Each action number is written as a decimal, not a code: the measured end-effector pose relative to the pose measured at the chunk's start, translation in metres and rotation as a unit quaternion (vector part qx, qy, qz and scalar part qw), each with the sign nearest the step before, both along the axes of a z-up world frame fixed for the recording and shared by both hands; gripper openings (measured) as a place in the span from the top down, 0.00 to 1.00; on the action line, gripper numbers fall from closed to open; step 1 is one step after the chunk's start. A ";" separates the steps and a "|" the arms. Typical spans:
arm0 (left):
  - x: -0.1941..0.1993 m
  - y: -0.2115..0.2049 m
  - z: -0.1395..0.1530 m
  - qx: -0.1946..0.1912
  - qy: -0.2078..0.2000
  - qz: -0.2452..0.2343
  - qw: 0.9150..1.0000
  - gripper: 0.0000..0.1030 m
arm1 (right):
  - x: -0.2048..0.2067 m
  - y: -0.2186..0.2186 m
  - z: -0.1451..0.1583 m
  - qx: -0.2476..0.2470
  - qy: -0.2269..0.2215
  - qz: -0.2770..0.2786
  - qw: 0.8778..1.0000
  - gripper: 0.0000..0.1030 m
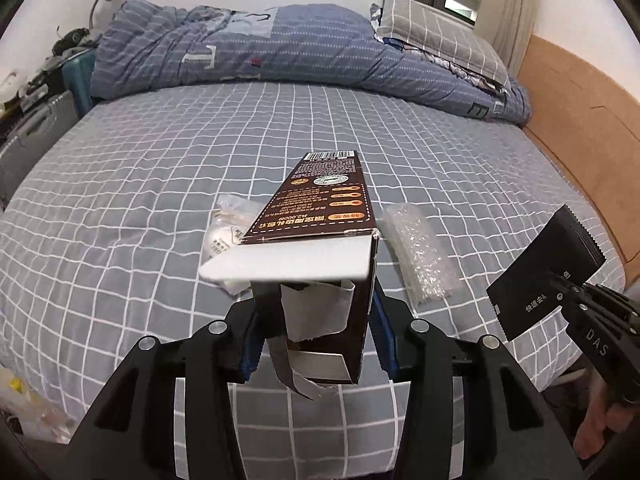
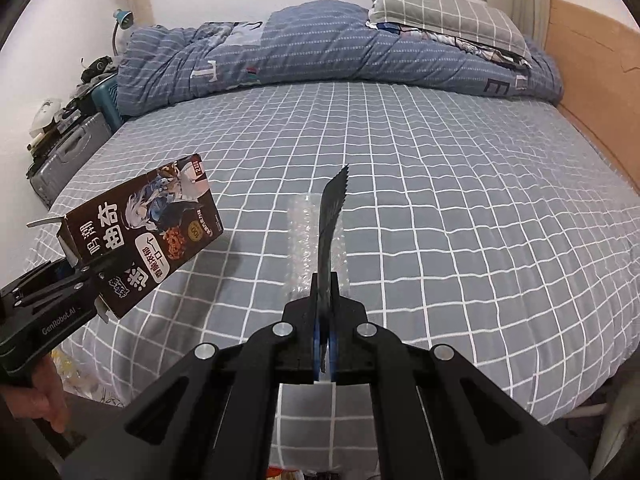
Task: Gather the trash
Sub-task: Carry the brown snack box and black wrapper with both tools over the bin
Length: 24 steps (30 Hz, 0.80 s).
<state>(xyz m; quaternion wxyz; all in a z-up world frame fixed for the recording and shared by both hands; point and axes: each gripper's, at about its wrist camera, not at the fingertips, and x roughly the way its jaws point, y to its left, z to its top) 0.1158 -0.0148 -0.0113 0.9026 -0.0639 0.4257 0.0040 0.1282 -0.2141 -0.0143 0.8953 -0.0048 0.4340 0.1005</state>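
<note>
Left gripper (image 1: 316,332) clamps the brown carton (image 1: 320,216) at its open end above the bed (image 1: 160,160): light, crushable. Right gripper (image 2: 326,332) pinches the black pouch (image 2: 330,224): thin, probably slippery.

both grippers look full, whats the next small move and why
Probably carry both loads off to wherever the trash goes: the left gripper is shut on the box, the right gripper on the black bag. Bubble wrap and a clear packet remain on the bed.
</note>
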 end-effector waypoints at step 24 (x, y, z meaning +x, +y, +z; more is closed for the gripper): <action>-0.103 -0.011 0.040 -0.006 -0.013 0.005 1.000 0.59 | -0.094 0.012 0.035 -0.003 -0.015 0.015 1.000 0.98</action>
